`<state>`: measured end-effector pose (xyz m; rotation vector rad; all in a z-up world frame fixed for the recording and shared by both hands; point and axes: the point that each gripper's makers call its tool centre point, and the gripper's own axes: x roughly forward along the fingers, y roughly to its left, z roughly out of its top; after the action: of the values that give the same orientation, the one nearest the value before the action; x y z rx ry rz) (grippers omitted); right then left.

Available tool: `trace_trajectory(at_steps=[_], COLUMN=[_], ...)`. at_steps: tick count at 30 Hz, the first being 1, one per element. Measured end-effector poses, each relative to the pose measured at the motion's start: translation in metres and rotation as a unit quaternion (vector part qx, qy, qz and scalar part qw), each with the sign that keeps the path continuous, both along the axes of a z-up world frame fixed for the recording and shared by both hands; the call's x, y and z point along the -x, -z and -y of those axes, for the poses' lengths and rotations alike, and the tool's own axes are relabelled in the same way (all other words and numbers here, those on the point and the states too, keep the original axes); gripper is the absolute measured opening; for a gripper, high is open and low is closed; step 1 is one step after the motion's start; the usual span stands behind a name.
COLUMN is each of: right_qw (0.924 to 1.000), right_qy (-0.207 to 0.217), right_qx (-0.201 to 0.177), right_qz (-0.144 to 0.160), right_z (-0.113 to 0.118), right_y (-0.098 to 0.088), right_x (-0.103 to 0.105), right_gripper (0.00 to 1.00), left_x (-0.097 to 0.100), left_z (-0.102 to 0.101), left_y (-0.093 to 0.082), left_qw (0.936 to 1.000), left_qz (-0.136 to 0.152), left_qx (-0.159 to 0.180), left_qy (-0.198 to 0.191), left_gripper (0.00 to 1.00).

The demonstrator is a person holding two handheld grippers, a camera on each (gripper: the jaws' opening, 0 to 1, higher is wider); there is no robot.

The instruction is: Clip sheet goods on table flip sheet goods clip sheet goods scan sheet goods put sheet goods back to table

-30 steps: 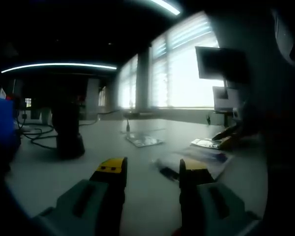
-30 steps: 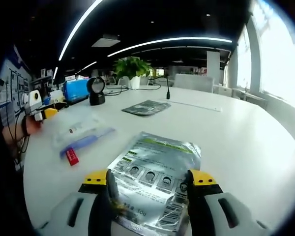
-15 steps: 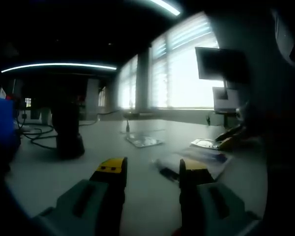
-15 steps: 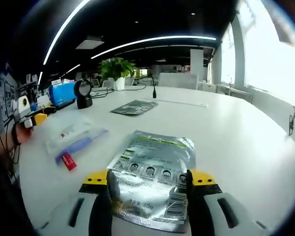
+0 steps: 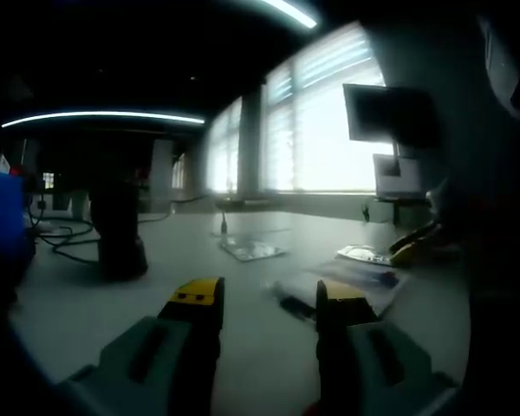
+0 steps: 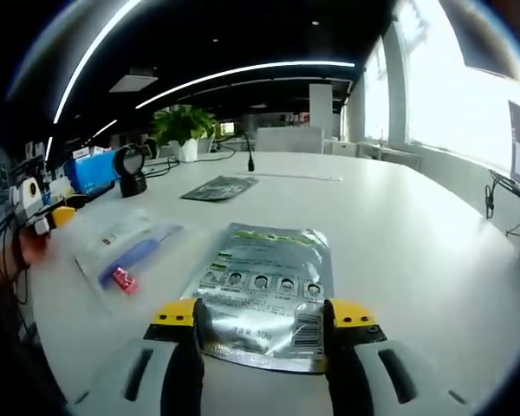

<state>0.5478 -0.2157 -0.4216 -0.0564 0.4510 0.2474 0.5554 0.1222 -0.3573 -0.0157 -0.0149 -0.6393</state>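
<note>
We are at the first step of the task, the clipping of the sheet goods. In the right gripper view the flat silver foil pouch with a green stripe and a barcode (image 6: 267,290) lies flat on the white table (image 6: 416,243), and the right tool (image 6: 262,314) stands wide open with its yellow-tipped jaws on the two sides of the near edge of the pouch; it holds nothing yet. To the left of the pouch, near but apart from it, we see a clear plastic bag with a blue and red item inside (image 6: 128,247), and further back a second, darker foil pouch (image 6: 218,186) and a black round scanner on a stand (image 6: 132,169). In the left gripper view the left tool (image 5: 264,305) is also wide open and empty, low over the table, and the silver pouch (image 5: 362,254) is well apart from it, at the right side. We judge that the next move calls for bringing the right tool lower and forward, so that one jaw goes under the thin edge, and then for closing on it. The pouch lies flat, so it may slide away instead of being caught.
</note>
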Motion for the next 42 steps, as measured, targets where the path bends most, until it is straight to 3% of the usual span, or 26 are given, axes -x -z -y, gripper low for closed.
trace_trajectory(at_steps=[14, 16, 17, 21, 27, 35, 39, 42], right_qw=[0.9998, 0.9991, 0.9989, 0.9989, 0.9983, 0.9987, 0.9983, 0.9986], right_qy=[0.018, 0.012, 0.009, 0.010, 0.009, -0.011, -0.030, -0.037], right_qx=[-0.001, -0.039, -0.040, -0.006, -0.011, -0.015, -0.036, -0.018], right_qz=[0.002, 0.013, 0.020, 0.046, 0.057, 0.047, 0.034, 0.033], right_z=[-0.001, -0.009, -0.009, -0.001, 0.010, 0.018, 0.010, 0.012], right_y=[-0.001, -0.009, -0.013, -0.027, -0.040, -0.044, -0.039, -0.037], right_x=[0.004, 0.001, 0.000, -0.005, -0.018, -0.040, -0.047, -0.054], right_gripper=[0.51, 0.56, 0.56, 0.55, 0.52, 0.47, 0.43, 0.42], left_x=[0.000, 0.000, 0.000, 0.000, 0.000, 0.000, 0.000, 0.000], left_z=[0.000, 0.000, 0.000, 0.000, 0.000, 0.000, 0.000, 0.000], left_y=[0.001, 0.001, 0.001, 0.001, 0.001, 0.001, 0.000, 0.000], left_qw=[1.0000, 1.0000, 1.0000, 1.0000, 1.0000, 1.0000, 1.0000, 1.0000], left_qz=[0.000, 0.000, 0.000, 0.000, -0.001, -0.001, 0.000, 0.000], left_qx=[-0.002, -0.002, -0.002, -0.003, -0.004, -0.003, -0.003, -0.002], left_qy=[0.000, 0.000, 0.000, -0.001, -0.001, -0.002, -0.001, -0.002], left_gripper=[0.35, 0.35, 0.35, 0.35, 0.35, 0.35, 0.35, 0.35])
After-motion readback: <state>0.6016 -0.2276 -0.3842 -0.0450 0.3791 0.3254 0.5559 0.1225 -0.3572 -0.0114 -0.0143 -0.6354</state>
